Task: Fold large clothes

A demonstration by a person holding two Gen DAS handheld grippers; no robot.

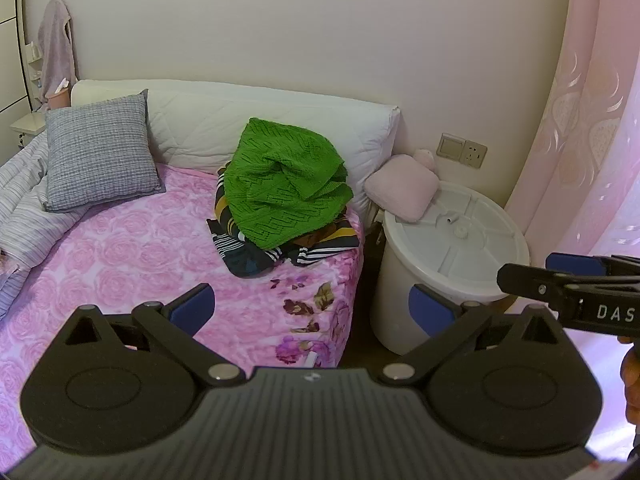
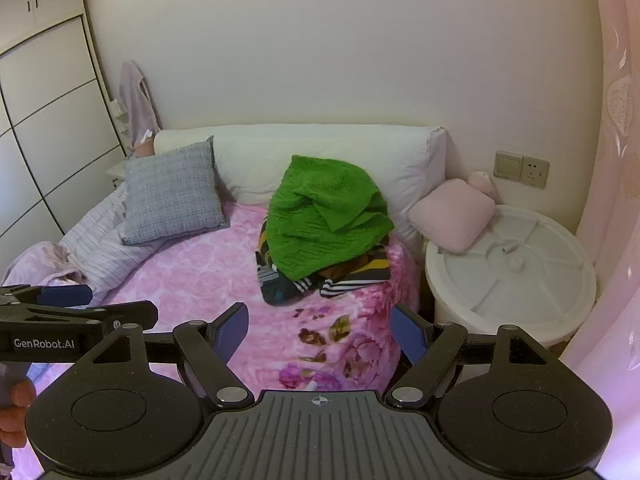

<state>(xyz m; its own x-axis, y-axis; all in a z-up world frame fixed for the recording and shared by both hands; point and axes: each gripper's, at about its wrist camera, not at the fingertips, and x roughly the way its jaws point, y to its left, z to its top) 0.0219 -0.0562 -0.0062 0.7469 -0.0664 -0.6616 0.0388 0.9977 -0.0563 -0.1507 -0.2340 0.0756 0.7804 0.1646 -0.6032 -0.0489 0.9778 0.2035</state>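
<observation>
A: Where did the clothes sit from where the tools were?

B: Straight ahead of both and well beyond their tips, heaped at the far right corner of the bed (image 1: 160,256), against the long white pillow (image 1: 192,120). A green sweater (image 1: 280,184) lay crumpled on top, and striped clothes (image 1: 256,254) stuck out under it on the near side.

A: And the tools themselves?

B: The left tool (image 1: 312,312) had its blue pads spread wide with nothing between them. The right tool (image 2: 320,330) was the same, spread and empty. Each showed at the edge of the other's view, so they hung side by side over the foot of the bed.

A: How did you expect the sweater to handle?

B: Soft and floppy, I judged, a loose open knit with some bulk but little weight. It would sag and stretch if lifted by one point, and a pad tip might catch in the holes of the knit.

A: So where to take hold?

B: At two spots on a firm edge, such as the hem or the shoulders, one per tool, so it would hang flat. Which edge was which I could not tell from that heap. The fold jutting from its middle looked like the easiest first pinch, to pull it clear of the striped things below
</observation>
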